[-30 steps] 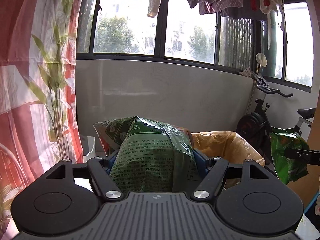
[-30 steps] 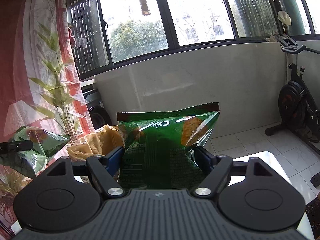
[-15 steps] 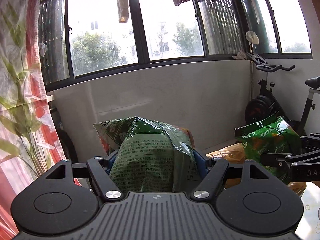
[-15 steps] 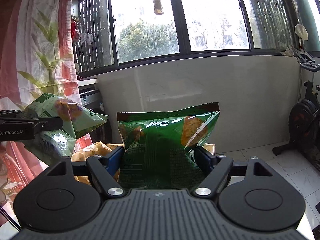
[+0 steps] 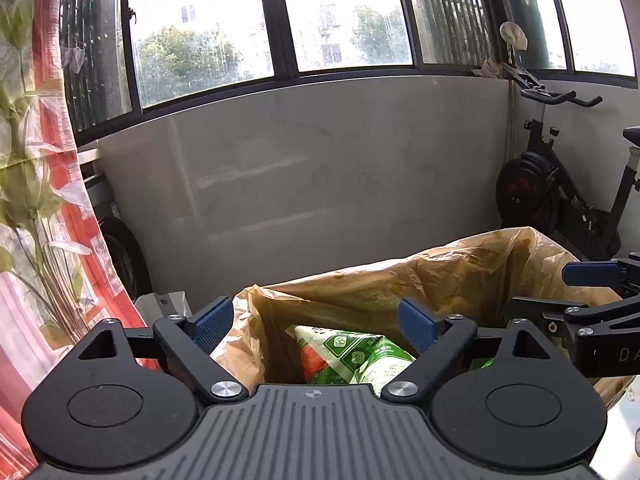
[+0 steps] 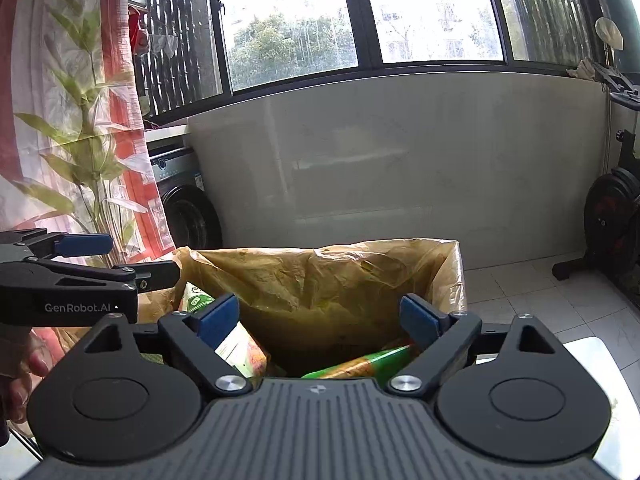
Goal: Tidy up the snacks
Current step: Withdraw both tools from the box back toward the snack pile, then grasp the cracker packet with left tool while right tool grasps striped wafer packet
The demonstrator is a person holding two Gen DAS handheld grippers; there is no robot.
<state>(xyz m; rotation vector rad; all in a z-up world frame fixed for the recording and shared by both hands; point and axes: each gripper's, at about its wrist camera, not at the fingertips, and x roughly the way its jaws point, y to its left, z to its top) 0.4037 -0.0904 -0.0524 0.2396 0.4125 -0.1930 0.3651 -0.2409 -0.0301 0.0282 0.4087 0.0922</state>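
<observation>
Blue pads of my left gripper (image 5: 316,322) and right gripper (image 6: 318,318) have just been opening, nothing between them. Both snack packs (image 5: 352,354) lie at six o'clock inside the bag (image 5: 440,280). I should lift straight clear of its rim.

**Open bag mouth, crowded sides**

We see the yellow bag (image 6: 320,276) gaping wide, its far half free above the snack packets (image 5: 352,356). Our left gripper (image 5: 316,320) and right gripper (image 6: 316,316) crowd the near rim side by side. Far off, the wall blocks; an exercise bike (image 5: 560,200) stands right, a curtain (image 6: 80,120) left.
</observation>
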